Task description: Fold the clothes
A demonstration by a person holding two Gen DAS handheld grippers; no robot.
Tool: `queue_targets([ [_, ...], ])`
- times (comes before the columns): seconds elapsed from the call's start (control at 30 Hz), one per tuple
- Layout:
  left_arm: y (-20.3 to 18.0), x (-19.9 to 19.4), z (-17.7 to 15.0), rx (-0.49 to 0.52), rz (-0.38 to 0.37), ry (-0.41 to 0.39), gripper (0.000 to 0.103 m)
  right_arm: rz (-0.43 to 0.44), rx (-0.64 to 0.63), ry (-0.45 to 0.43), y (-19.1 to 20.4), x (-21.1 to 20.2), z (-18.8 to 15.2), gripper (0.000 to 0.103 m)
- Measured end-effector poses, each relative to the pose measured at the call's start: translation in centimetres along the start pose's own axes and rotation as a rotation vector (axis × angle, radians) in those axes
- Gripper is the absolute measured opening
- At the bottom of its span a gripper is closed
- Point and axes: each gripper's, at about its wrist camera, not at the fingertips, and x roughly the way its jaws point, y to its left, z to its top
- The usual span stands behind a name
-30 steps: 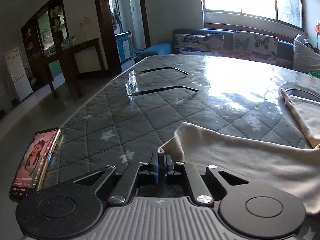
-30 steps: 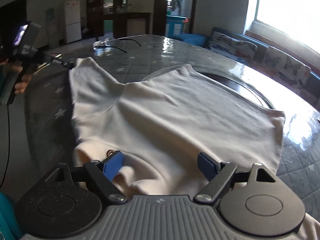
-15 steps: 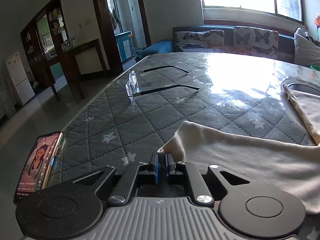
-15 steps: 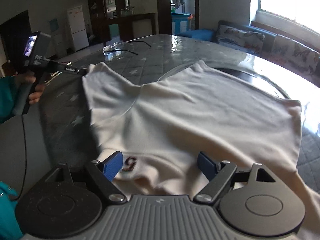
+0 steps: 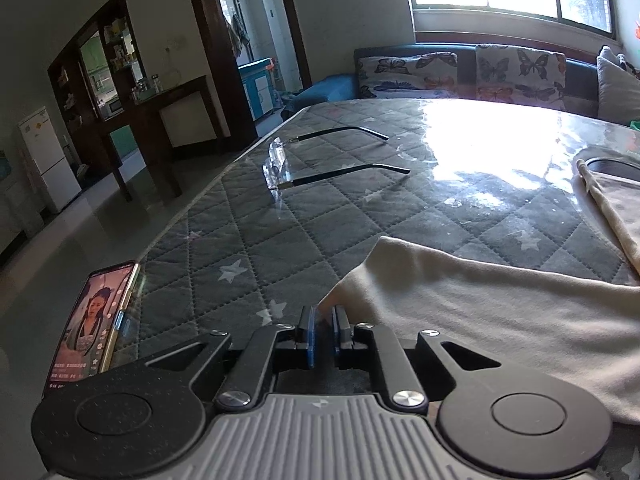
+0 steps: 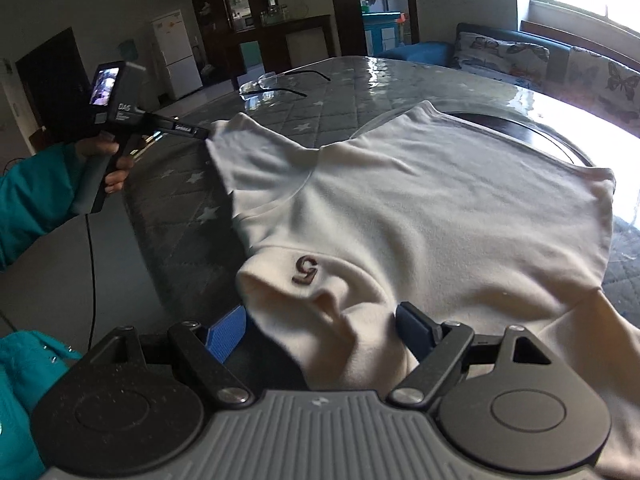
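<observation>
A cream shirt (image 6: pixel 420 208) lies spread on the quilted grey table (image 6: pixel 180 232). My left gripper (image 5: pixel 324 314) is shut on one corner of the shirt (image 5: pixel 480 304) near the table's front edge. The right wrist view shows that gripper (image 6: pixel 202 133) at the shirt's far left corner, held by a hand in a teal sleeve. My right gripper (image 6: pixel 320 328) is open, its blue pads (image 6: pixel 228 332) wide apart. A raised fold of the shirt with a dark number patch (image 6: pixel 306 270) lies between and just ahead of them.
Clear-lens glasses (image 5: pixel 304 164) sit unfolded on the far left of the table (image 5: pixel 240 248). A lit phone (image 5: pixel 92 320) leans at the table's left edge. A dark round inset (image 6: pixel 520 128) shows under the shirt's far side. A sofa (image 5: pixel 460 72) stands beyond the table.
The right gripper has drawn back and up from the shirt, and the fold with the number patch has come into view. The left gripper stays shut on its corner.
</observation>
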Motion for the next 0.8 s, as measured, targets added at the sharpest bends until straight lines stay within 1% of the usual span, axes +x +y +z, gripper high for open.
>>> queue_targets([
  [0.1, 0.3, -0.6, 0.1, -0.014, -0.007, -0.007, 0.011, 0.004, -0.010, -0.015, 0.0, -0.9, -0.1, 0.084],
  [0.17, 0.3, -1.4, 0.2, -0.016, -0.016, -0.023, 0.012, 0.003, 0.002, -0.046, -0.1, -1.3, 0.1, 0.084],
  [0.23, 0.0, -2.3, 0.6, -0.017, -0.041, -0.036, 0.013, 0.005, 0.014, -0.071, -0.3, -1.4, 0.3, 0.084],
  [0.27, -0.3, -2.8, 0.8, -0.012, -0.064, -0.044, 0.013, 0.002, 0.016, -0.065, -0.3, -1.1, 0.3, 0.084],
  [0.4, -3.1, -5.1, 1.5, 0.056, -0.186, -0.093, 0.015, 0.026, -0.014, -0.025, 0.5, -0.2, 0.0, 0.084],
  [0.5, -6.3, -6.4, 1.8, 0.118, -0.339, -0.100, 0.016, -0.013, 0.022, -0.050, -0.6, -1.3, -0.3, 0.084],
  [0.6, -10.1, -7.8, 1.7, 0.197, -0.472, -0.111, 0.016, -0.051, 0.058, -0.075, -1.7, -2.5, -0.5, 0.084],
  [0.8, -17.2, -9.5, 0.6, 0.337, -0.654, -0.110, 0.016, -0.127, 0.129, -0.126, -3.8, -4.8, -1.1, 0.083],
])
